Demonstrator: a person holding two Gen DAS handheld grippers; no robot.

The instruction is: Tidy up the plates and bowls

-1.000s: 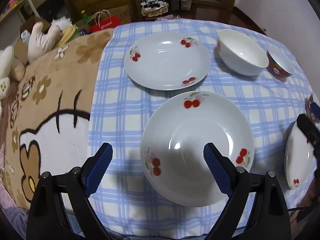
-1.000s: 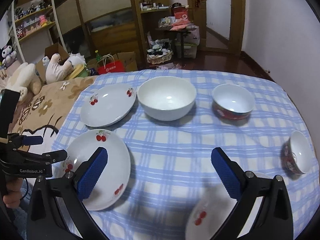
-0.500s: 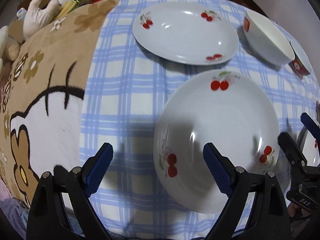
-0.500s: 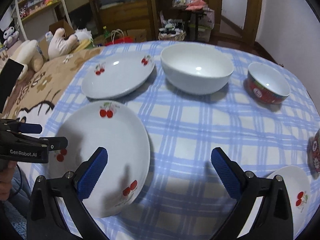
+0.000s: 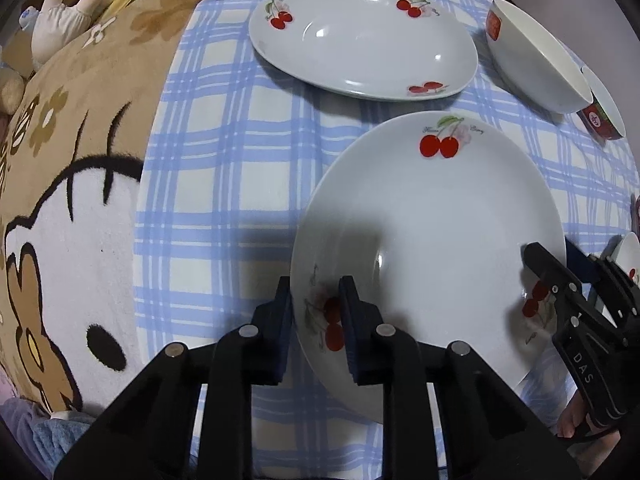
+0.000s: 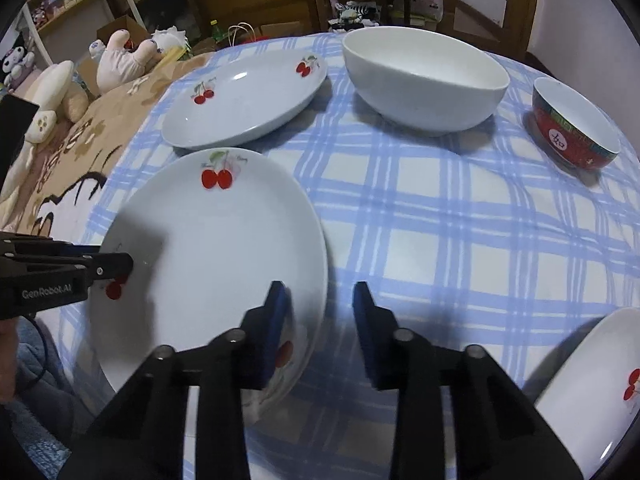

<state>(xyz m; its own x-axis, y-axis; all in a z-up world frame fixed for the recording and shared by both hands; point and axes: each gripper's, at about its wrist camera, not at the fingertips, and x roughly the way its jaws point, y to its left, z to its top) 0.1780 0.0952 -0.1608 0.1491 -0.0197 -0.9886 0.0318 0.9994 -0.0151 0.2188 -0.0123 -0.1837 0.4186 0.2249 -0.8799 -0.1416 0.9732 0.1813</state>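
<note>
A white cherry-print plate (image 5: 432,240) lies near the table's front left; it also shows in the right wrist view (image 6: 216,256). My left gripper (image 5: 316,304) is shut on its left rim. My right gripper (image 6: 320,312) straddles its right rim with the jaws narrowed but a gap left, so it is open. A second cherry plate (image 5: 360,36) (image 6: 248,100) lies behind it. A big white bowl (image 6: 424,80) (image 5: 536,68) and a small red bowl (image 6: 572,128) stand further back right.
A third cherry plate (image 6: 592,384) lies at the front right edge. The blue checked tablecloth (image 6: 440,220) covers the round table. A brown cartoon blanket (image 5: 68,184) and plush toys (image 6: 124,60) lie left of the table.
Both grippers moved down onto the near plate. The left jaws closed on its left rim. The right jaws narrowed around its right rim.
</note>
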